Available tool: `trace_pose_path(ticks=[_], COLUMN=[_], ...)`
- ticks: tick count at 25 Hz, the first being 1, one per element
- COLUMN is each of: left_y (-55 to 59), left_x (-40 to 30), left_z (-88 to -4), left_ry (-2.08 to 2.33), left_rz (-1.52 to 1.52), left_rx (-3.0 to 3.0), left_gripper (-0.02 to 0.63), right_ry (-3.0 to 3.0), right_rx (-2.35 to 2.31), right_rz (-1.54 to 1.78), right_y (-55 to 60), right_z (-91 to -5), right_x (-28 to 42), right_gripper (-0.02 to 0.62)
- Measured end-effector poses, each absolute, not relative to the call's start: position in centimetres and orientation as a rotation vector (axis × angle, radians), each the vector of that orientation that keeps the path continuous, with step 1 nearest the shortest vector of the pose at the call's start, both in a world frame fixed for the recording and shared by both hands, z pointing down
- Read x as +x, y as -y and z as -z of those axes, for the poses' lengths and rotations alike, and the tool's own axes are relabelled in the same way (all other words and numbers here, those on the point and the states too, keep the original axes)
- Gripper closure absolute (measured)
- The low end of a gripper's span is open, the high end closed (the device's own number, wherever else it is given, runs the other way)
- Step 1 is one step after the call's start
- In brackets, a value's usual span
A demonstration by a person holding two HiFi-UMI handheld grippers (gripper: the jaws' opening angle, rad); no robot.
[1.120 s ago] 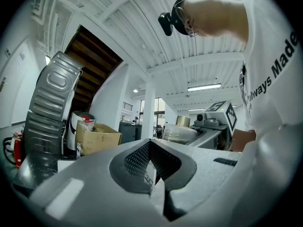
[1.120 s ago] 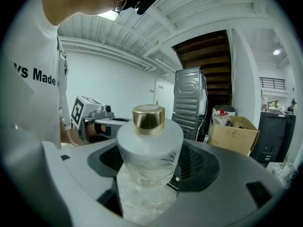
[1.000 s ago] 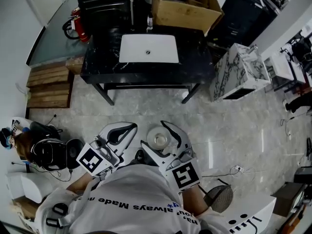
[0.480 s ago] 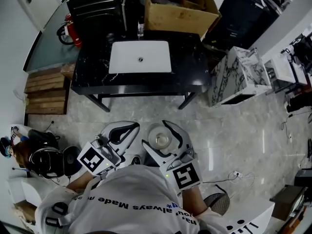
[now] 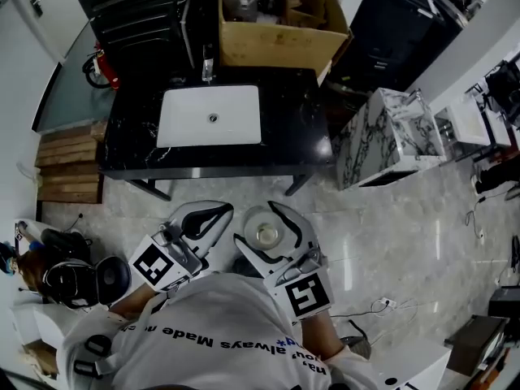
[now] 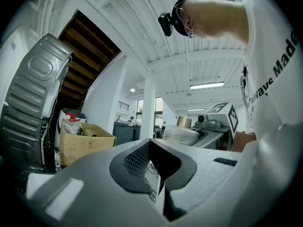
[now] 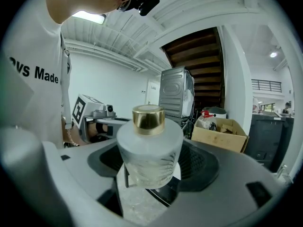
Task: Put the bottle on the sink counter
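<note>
Up ahead, the sink counter point(image 5: 292, 128) has drawn nearer, right gripper point(image 5: 266, 227) clamping the bottle point(image 7: 148, 150) (left gripper point(image 6: 154, 167) closed).

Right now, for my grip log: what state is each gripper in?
Left gripper: closed, holding nothing.
Right gripper: closed on the bottle.

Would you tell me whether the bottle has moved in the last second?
Yes. The bottle, held in the right tongs, is now nearer the sink counter.
</note>
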State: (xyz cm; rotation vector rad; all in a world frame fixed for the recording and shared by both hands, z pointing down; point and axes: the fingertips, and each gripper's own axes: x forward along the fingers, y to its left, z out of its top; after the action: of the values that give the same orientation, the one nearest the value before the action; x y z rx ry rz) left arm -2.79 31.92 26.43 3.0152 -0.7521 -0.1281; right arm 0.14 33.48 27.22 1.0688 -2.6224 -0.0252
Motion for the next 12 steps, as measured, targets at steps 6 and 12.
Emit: trace_pose_path(ticks=[6,12], left_y=[-29.5,-28.1], left_x=[0.4,1.6], left_z=[-26.3,-26.7], left_ry=[0.772,0.791], left_rz=[0.126,0.119], left_rx=[3.024,3.002], left_gripper=[0.603,0.603], right_ry=[2.637,2.643], right_rx=[1.06,1.024], right_rz=[0.031,0.026], right_y=[-31.3,-29.8], right_z=[-27.2,-27.4], right_x=[3.2,4.4], right_gripper=[0.262,0.262])
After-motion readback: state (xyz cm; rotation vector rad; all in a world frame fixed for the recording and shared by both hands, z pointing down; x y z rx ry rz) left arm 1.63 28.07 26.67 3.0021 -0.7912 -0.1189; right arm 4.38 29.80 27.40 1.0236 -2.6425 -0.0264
